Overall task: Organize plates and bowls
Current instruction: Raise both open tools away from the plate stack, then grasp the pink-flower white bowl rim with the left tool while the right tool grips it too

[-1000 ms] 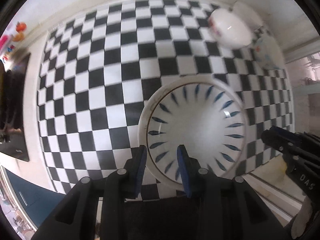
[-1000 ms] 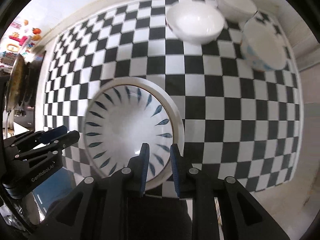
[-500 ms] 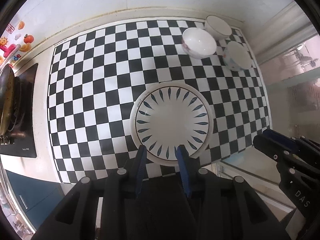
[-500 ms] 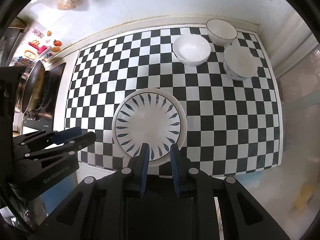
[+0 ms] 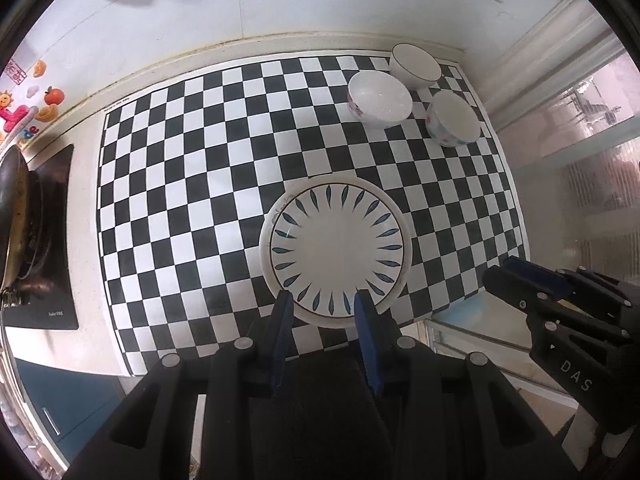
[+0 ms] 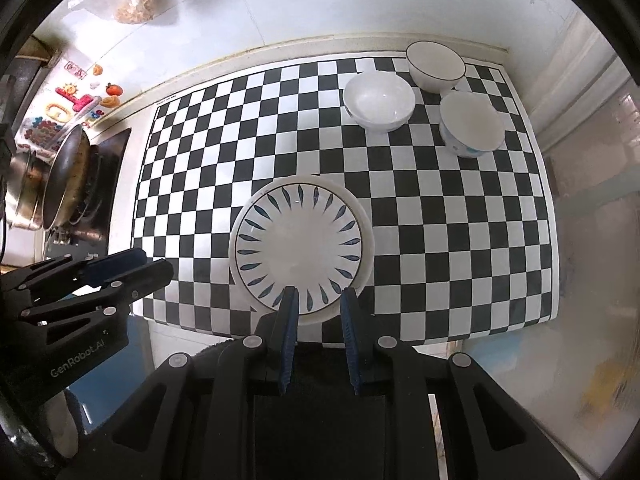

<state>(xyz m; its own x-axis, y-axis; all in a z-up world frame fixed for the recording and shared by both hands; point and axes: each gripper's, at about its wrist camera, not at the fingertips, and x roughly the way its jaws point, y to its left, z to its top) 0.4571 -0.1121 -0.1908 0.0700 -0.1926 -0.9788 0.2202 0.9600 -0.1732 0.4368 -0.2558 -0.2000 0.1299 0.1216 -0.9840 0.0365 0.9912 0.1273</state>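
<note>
A white plate with blue leaf marks (image 5: 336, 248) lies stacked on a plain white plate near the front of the checkered mat (image 5: 192, 184); it also shows in the right wrist view (image 6: 299, 243). Three white bowls (image 5: 379, 98) (image 5: 416, 65) (image 5: 453, 123) stand apart at the back right, also in the right wrist view (image 6: 378, 101) (image 6: 435, 65) (image 6: 471, 124). My left gripper (image 5: 323, 304) is open and empty, high above the plate's near rim. My right gripper (image 6: 318, 300) is open and empty too, also high above it.
A dark stove with a wok (image 6: 64, 176) sits left of the mat. A tiled wall (image 5: 240, 8) runs behind the counter, with a bag (image 6: 134, 4) hanging on it. The counter's front edge is below the grippers. A glass door (image 5: 580, 160) is at the right.
Both grippers have risen straight up and away from the stacked plates, so the whole mat and all three bowls now show. The plates and bowls have not moved.
</note>
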